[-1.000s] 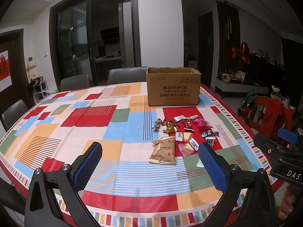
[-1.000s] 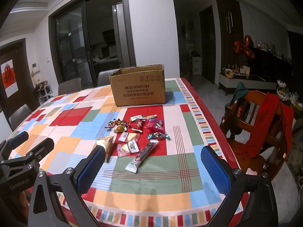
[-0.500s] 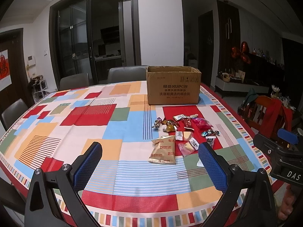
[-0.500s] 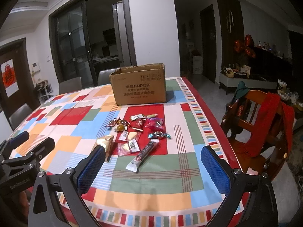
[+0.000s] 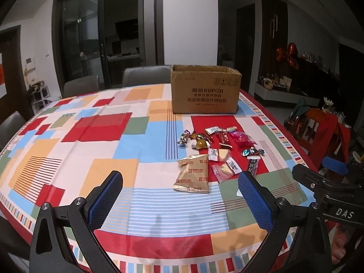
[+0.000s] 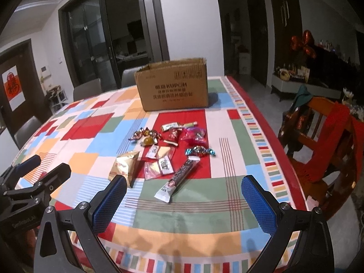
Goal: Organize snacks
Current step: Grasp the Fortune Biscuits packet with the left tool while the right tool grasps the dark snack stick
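Observation:
Several wrapped snacks lie in a loose pile on the patterned tablecloth: a gold biscuit bag (image 5: 192, 177) (image 6: 124, 166), a long black-and-white bar (image 6: 179, 177) (image 5: 252, 166), a pink packet (image 5: 242, 137) (image 6: 193, 134) and small candies (image 5: 193, 137) (image 6: 145, 135). An open cardboard box (image 5: 204, 92) (image 6: 174, 87) stands behind them. My left gripper (image 5: 179, 198) is open and empty, near the table's front edge, short of the bag. My right gripper (image 6: 184, 202) is open and empty, just short of the bar.
The round table (image 5: 68, 136) carries a colourful tablecloth. Grey chairs (image 5: 145, 76) stand at the far side and left. A wooden chair with red cloth (image 6: 327, 132) stands to the right of the table. A cabinet with ornaments (image 6: 302, 84) lines the right wall.
Both grippers have crept slightly forward and tilted a little; the snacks and box have not moved. Both stay open.

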Motion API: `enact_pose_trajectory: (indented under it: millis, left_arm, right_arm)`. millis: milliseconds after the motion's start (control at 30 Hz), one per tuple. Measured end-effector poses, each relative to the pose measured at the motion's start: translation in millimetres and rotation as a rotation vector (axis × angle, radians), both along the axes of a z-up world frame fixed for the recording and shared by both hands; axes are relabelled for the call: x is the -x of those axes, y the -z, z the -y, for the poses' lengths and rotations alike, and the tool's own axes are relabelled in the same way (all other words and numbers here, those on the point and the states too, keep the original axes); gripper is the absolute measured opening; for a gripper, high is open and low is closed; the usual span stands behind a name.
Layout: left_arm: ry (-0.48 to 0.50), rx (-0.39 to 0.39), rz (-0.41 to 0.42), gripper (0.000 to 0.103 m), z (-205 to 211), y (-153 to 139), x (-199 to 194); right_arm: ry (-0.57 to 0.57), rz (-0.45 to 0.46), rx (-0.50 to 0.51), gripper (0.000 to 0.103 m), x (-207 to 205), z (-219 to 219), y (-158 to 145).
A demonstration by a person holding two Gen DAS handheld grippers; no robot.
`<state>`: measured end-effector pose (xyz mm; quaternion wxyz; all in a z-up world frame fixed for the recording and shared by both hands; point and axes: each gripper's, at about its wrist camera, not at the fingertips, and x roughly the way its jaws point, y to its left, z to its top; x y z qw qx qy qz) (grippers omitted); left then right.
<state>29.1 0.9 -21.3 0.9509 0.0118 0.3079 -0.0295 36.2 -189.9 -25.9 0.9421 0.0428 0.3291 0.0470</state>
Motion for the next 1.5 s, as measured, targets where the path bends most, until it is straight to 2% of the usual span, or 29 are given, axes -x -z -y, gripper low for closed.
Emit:
enact_pose_trajectory:
  millis: [67,233,367,633,800,1000,1167,1233,1367,1433,1500]
  left_arm:
    - [0.013,-0.006,-0.014,0.103,1.0,3.9,-8.0]
    - [0.049,0.01,-0.074,0.097,2.5,13.7,-34.2]
    - [0.077,0.048,-0.142,0.093,3.0,26.1,-57.3]
    - [0.118,0.102,-0.293,0.079,5.4,57.0,-96.7]
    - [0.124,0.12,-0.34,0.074,6.4,68.1,-114.4]
    - [0.145,0.139,-0.401,0.067,11.6,82.3,-133.6]
    - [0.139,0.114,-0.421,0.063,14.9,91.2,-142.7]
    - [0.146,0.121,-0.438,0.056,15.0,94.3,-146.2]
    - [0.148,0.147,-0.462,0.052,13.5,98.2,-151.5]
    - [0.151,0.151,-0.467,0.045,13.0,98.8,-152.4]
    - [0.154,0.151,-0.467,0.045,13.3,98.8,-152.5]
  right_arm:
    - [0.003,-0.028,-0.004,0.102,-10.4,0.8,5.3]
    - [-0.003,-0.106,-0.014,0.091,-38.4,1.0,18.7]
    - [-0.015,-0.171,-0.022,0.079,-60.9,0.7,30.8]
    - [-0.062,-0.304,-0.059,0.057,-98.6,-5.0,58.3]
    - [-0.082,-0.356,-0.071,0.045,-114.4,-7.9,69.2]
    - [-0.08,-0.397,-0.084,0.038,-126.8,-7.3,77.9]
    - [-0.075,-0.417,-0.085,0.034,-134.6,-6.7,82.5]
    - [-0.075,-0.424,-0.086,0.033,-138.2,-7.2,84.4]
    - [-0.083,-0.434,-0.074,0.03,-143.4,-9.6,87.5]
    - [-0.088,-0.43,-0.064,0.029,-144.2,-11.1,87.9]
    - [-0.096,-0.423,-0.061,0.027,-144.1,-12.1,87.6]
